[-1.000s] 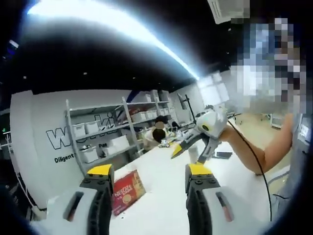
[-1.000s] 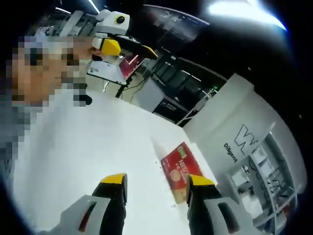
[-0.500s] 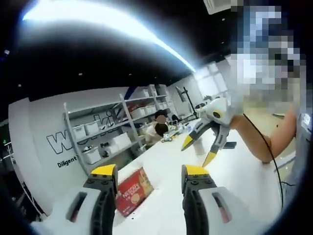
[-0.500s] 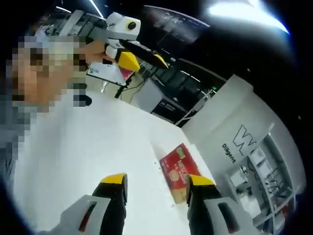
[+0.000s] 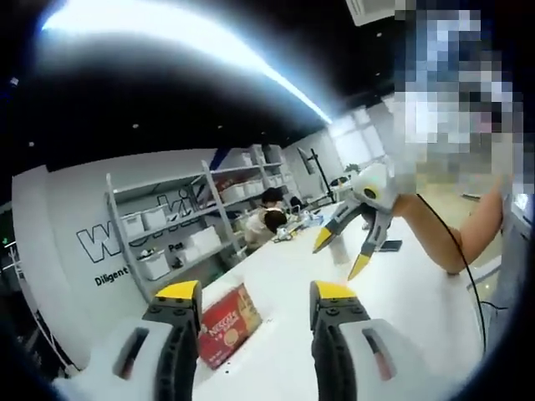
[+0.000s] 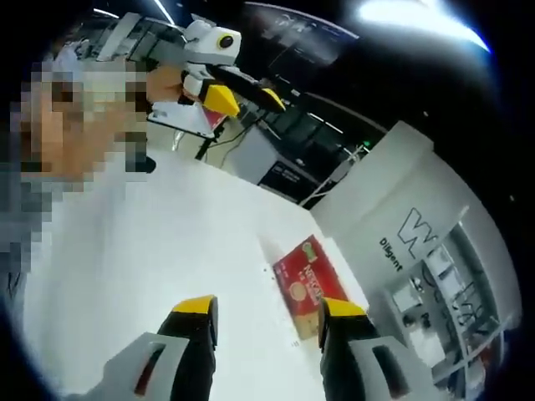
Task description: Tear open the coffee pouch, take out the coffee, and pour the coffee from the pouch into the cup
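Note:
A red coffee box (image 5: 229, 325) lies flat on the white table (image 5: 393, 292), just beyond my left gripper (image 5: 255, 292), which is open with nothing between its yellow-tipped jaws. In the right gripper view the same red box (image 6: 306, 283) lies ahead and slightly right of my right gripper (image 6: 267, 306), also open and empty. Held up in a hand, the right gripper (image 5: 342, 252) shows over the table in the left gripper view, jaws apart. Across the table at upper left, the left gripper (image 6: 242, 96) appears raised in the right gripper view.
Metal shelves (image 5: 175, 234) with white bins stand behind the table against a white lettered wall (image 5: 100, 242). A person (image 5: 272, 221) sits at the table's far end. A dark phone-like object (image 5: 389, 246) lies on the table. A cable (image 5: 456, 267) hangs from the right gripper.
Both views shifted slightly with the hands. The right gripper's jaws spread wider from one second ago. The red box has not moved on the table.

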Available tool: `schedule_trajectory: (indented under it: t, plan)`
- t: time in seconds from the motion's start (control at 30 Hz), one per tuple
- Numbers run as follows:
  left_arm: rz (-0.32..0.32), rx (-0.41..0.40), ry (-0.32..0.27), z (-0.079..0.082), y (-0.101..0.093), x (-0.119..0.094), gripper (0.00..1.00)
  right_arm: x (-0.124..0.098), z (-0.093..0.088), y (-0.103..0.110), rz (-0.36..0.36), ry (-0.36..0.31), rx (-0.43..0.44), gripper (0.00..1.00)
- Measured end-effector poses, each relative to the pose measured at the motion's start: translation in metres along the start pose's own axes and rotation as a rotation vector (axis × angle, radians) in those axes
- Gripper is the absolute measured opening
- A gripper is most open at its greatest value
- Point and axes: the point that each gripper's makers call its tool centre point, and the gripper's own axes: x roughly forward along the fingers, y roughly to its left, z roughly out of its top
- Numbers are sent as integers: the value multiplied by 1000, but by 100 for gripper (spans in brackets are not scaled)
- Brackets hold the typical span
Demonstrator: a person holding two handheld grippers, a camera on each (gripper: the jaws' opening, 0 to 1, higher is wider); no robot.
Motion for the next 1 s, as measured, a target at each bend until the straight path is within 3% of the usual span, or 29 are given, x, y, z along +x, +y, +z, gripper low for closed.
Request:
schedule_trajectory:
  t: [0.2, 0.47, 1.0]
  plan:
    - [-13, 3, 13, -7, -2, 8, 58, -2, -4, -4, -11, 5, 8, 49]
    - [-29, 23, 11, -3, -9, 17, 58, -11, -6, -8, -40, 10, 10, 48]
    - [-33, 50, 34, -7, -15, 22, 58, -1, -11, -9, -22, 11, 25, 48]
